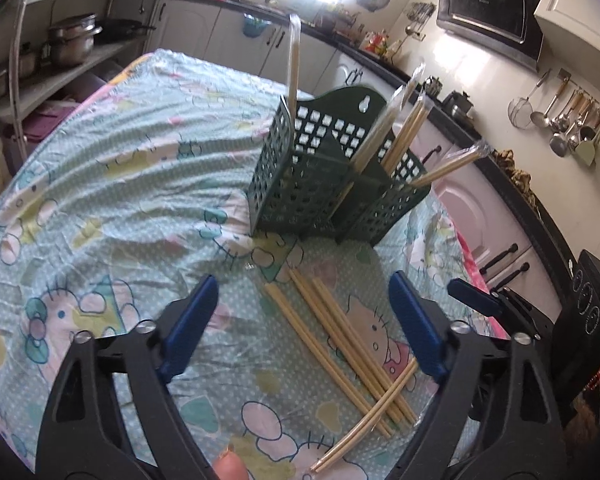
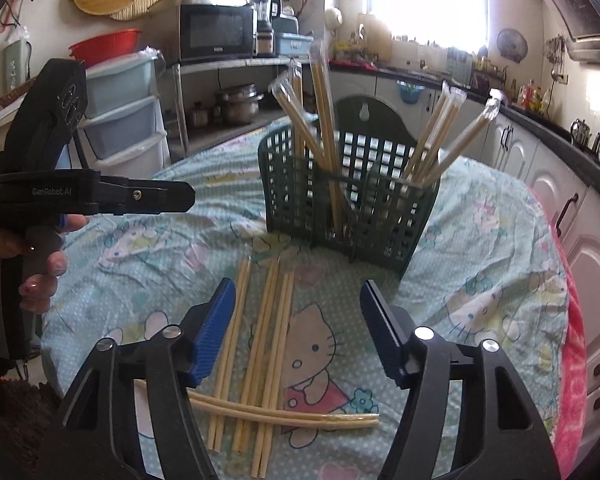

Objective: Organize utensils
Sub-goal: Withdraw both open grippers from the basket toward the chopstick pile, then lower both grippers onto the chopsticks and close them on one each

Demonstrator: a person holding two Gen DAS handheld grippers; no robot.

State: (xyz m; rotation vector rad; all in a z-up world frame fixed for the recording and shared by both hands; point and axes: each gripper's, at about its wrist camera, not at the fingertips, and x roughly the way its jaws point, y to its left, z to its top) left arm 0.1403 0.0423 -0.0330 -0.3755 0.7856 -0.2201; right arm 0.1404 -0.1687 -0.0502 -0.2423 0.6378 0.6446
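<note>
I hold both grippers low over the loose chopsticks (image 2: 260, 344) on the desk (image 1: 100, 184), near the green holder (image 1: 324, 184) behind them. Left gripper (image 1: 300, 320) and right gripper (image 2: 298, 328) fingers are wide, empty, straddling pairs to pinch.

The right gripper (image 2: 298, 328), black with blue ribbed pads, hangs above the mint cartoon-cat tablecloth (image 2: 480, 248) with its jaws apart and nothing between the pads. Directly below and just ahead of it lie several loose pale bamboo chopsticks (image 2: 266, 344), roughly parallel, with one curved pair (image 2: 284, 414) lying across their near ends. Farther ahead stands a dark green perforated plastic utensil basket (image 2: 352, 216), holding plastic-wrapped chopstick pairs (image 2: 324, 120) that lean outward. To the left, a hand (image 2: 40, 264) holds the other black gripper's handle (image 2: 40, 184).
</note>
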